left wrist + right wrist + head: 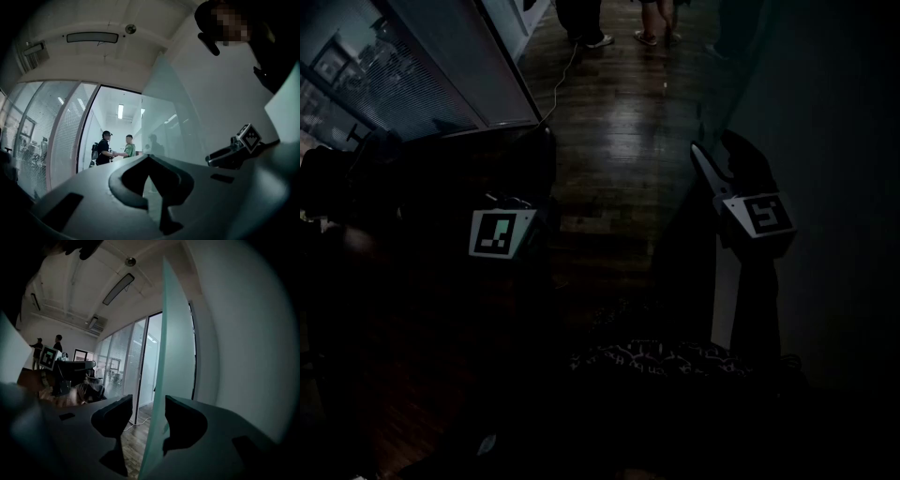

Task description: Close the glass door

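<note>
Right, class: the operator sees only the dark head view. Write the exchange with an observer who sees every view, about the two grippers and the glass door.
Operator: Is the right gripper on the door yet?
Observer: Its jaws are apart, and the edge of the door stands between them, so the right gripper has not closed on it.
Operator: And the left gripper?
Observer: The left gripper is shut and holds nothing. The door stands beyond it.
</note>
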The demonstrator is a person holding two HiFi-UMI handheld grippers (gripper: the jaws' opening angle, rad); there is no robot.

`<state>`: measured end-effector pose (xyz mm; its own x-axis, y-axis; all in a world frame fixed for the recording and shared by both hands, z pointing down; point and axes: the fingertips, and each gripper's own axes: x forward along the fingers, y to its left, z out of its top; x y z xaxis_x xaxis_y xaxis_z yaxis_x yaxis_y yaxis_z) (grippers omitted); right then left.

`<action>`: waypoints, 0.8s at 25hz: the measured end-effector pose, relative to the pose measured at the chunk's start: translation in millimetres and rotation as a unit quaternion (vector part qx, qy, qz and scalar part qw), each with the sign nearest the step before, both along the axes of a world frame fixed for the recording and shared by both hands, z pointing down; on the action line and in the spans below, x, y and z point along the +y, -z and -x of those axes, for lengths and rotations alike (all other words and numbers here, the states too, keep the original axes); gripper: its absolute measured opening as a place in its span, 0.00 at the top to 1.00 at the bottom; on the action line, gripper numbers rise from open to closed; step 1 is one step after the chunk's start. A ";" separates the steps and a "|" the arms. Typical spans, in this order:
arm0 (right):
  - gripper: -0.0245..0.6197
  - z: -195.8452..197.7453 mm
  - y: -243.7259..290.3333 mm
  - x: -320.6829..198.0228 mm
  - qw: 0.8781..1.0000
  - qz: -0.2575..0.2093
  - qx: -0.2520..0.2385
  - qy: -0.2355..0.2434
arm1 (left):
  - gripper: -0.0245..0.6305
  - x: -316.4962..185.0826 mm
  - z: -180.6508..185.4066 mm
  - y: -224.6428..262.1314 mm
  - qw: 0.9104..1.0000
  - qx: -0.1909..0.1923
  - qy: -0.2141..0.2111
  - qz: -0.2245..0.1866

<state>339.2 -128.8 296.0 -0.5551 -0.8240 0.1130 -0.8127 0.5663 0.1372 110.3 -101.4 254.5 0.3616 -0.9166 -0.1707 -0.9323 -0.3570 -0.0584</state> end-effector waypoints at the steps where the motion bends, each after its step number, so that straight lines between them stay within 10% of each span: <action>1: 0.64 6.4 -1.0 -0.3 1.000 0.000 0.003 0.010 | 0.96 1.0 4.5 -0.3 1.000 -0.001 0.008 -0.001; 20: 0.64 166.0 -5.2 -19.6 0.988 -0.009 0.013 0.156 | 0.96 39.6 147.1 -10.2 0.987 0.002 0.159 0.005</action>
